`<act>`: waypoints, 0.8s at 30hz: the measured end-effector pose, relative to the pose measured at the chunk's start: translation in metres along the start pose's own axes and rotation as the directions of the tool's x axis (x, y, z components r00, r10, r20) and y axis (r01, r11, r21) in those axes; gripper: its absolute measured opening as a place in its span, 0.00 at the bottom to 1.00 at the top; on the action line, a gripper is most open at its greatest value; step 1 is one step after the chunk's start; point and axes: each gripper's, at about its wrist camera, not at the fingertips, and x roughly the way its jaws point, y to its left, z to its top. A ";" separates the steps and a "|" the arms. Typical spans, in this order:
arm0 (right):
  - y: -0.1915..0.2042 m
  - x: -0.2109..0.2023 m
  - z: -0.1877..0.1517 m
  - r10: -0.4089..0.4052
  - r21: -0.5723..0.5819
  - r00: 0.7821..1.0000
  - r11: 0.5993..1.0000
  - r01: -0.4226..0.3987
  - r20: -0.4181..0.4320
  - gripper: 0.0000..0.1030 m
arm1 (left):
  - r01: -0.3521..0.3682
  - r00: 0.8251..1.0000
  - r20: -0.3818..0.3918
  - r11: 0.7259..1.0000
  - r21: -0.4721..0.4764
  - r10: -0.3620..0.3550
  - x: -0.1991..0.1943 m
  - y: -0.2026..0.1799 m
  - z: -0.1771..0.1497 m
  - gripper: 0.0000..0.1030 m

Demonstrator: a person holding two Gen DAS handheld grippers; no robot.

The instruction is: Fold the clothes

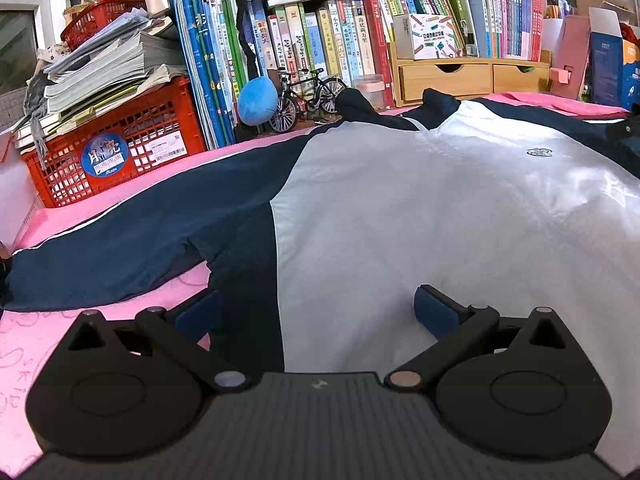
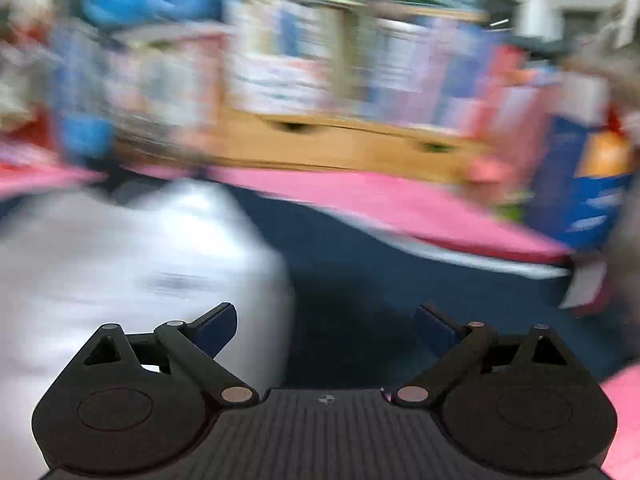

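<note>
Navy sleeve (image 1: 120, 236) stretched far left across the pink tabletop (image 1: 48, 340), long axis sideways. Left gripper (image 1: 316, 312) low at the hem of the shirt (image 1: 400, 208), fingers (image 1: 434, 312) spread wide, gripping nothing. Right gripper (image 2: 326, 326) blurred, fingers likewise wide and empty, over the navy right side. Left hand probably nearer that sleeve for folding inward.

Both wrist views look down close over the same jacket (image 1: 400, 208), facing the bookshelf (image 1: 320, 32).
</note>
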 end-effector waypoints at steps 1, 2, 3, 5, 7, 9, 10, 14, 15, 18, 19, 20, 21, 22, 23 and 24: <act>0.018 -0.007 -0.005 0.068 -0.015 0.998 0.998 -0.068 0.005 0.94 | -0.002 1.000 -0.004 1.000 -0.005 0.002 0.000 0.001 0.001 1.00; 0.036 -0.014 -0.010 0.135 -0.030 0.991 0.990 -0.135 0.010 0.95 | -0.007 1.000 -0.019 1.000 -0.013 0.007 -0.001 0.001 0.002 1.00; 0.054 -0.021 -0.017 0.191 -0.045 0.982 0.981 -0.190 0.011 0.96 | -0.013 0.999 -0.047 1.000 -0.028 0.011 -0.004 0.000 0.004 1.00; 0.085 -0.032 -0.031 0.250 -0.048 0.968 0.967 -0.249 0.017 0.96 | -0.023 0.996 -0.092 0.999 -0.041 0.019 -0.011 -0.003 0.008 1.00; 0.107 -0.041 -0.045 0.283 -0.034 0.959 0.959 -0.282 0.021 0.97 | -0.028 0.995 -0.092 1.000 0.006 0.029 -0.028 -0.015 0.011 1.00; 0.126 -0.048 -0.061 0.296 -0.022 0.955 0.955 -0.295 0.021 0.97 | -0.018 0.998 -0.064 0.996 0.083 0.023 -0.045 -0.034 0.007 1.00; 0.134 -0.051 -0.068 0.272 -0.028 0.962 0.962 -0.271 0.019 0.97 | -0.008 0.999 -0.052 0.992 0.126 0.014 -0.051 -0.045 0.002 1.00; 0.146 -0.066 -0.098 0.188 -0.065 0.982 0.980 -0.186 0.027 1.00 | 0.003 0.998 -0.060 0.979 0.202 0.009 -0.068 -0.075 -0.024 1.00; 0.143 -0.075 -0.107 0.188 -0.060 0.981 0.981 -0.186 0.038 1.00 | -0.002 0.998 -0.061 0.982 0.188 0.014 -0.074 -0.078 -0.029 1.00; 0.134 -0.104 -0.132 0.196 -0.037 0.978 0.980 -0.194 0.066 1.00 | 0.006 0.997 -0.077 0.995 0.101 0.002 -0.090 -0.073 -0.046 1.00; 0.131 -0.115 -0.140 0.195 -0.030 0.978 0.981 -0.193 0.072 1.00 | 0.010 0.996 -0.086 0.997 0.072 -0.004 -0.096 -0.071 -0.052 1.00; 0.129 -0.125 -0.148 0.182 -0.029 0.980 0.983 -0.180 0.077 1.00 | 0.015 0.995 -0.101 0.999 0.046 -0.010 -0.101 -0.068 -0.058 1.00; 0.128 -0.136 -0.155 0.166 -0.032 0.983 0.986 -0.164 0.077 1.00 | 0.020 0.993 -0.116 1.000 0.021 -0.017 -0.107 -0.065 -0.064 1.00; 0.128 -0.145 -0.162 0.147 -0.041 0.987 0.989 -0.144 0.070 1.00 | 0.017 0.991 -0.132 1.000 0.004 -0.017 -0.113 -0.064 -0.070 1.00; 0.129 -0.154 -0.168 0.125 -0.047 0.990 0.991 -0.122 0.059 1.00 | 0.007 0.989 -0.147 1.000 0.002 -0.006 -0.118 -0.067 -0.075 1.00; 0.130 -0.162 -0.173 0.098 -0.047 0.994 0.994 -0.096 0.041 1.00 | 0.000 0.987 -0.160 1.000 0.004 0.000 -0.125 -0.070 -0.079 1.00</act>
